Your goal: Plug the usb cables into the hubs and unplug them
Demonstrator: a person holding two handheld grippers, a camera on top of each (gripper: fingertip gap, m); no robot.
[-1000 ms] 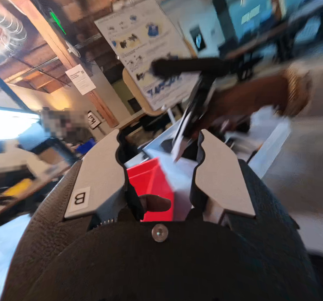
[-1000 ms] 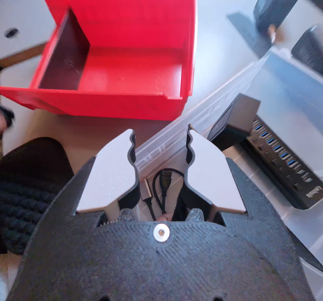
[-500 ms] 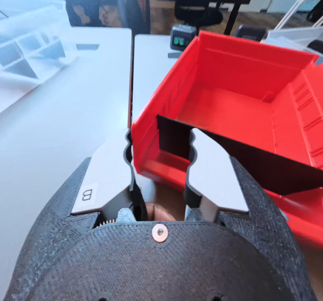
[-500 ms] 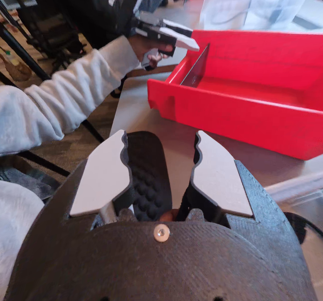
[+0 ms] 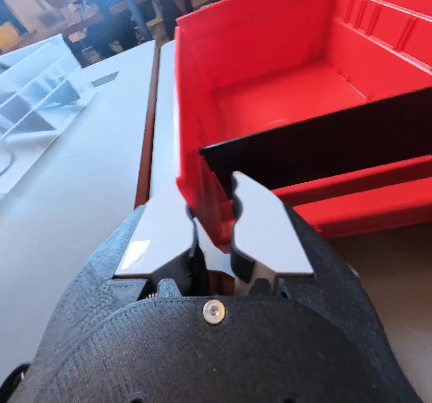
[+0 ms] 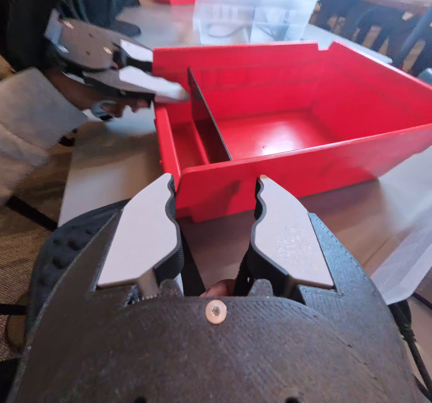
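No USB cable or hub shows in either view. A red bin (image 5: 268, 69) with a black divider (image 5: 327, 153) stands on the table. My left gripper (image 5: 210, 195) has its jaws closed in on the bin's near-left corner wall, which fills the gap between the fingers. In the right wrist view the left gripper (image 6: 149, 73) sits at the far-left corner of the red bin (image 6: 304, 172), one finger outside and one inside by the divider (image 6: 205, 115). My right gripper (image 6: 215, 181) is open and empty, just in front of the bin's near wall.
A clear plastic container's rim (image 6: 409, 239) lies at the right. Another clear container (image 6: 252, 12) stands beyond the bin, and a clear organizer (image 5: 35, 101) lies on the table to the left. The person's pale sleeve (image 6: 28, 115) reaches in from the left. A black padded seat (image 6: 70, 239) is below. Some 20 cm of space lies between my two pairs of fingers.
The left gripper swung down from the room to the red bin and narrowed its jaws on the corner wall. The right gripper turned from the clear box with hubs to the bin's side.
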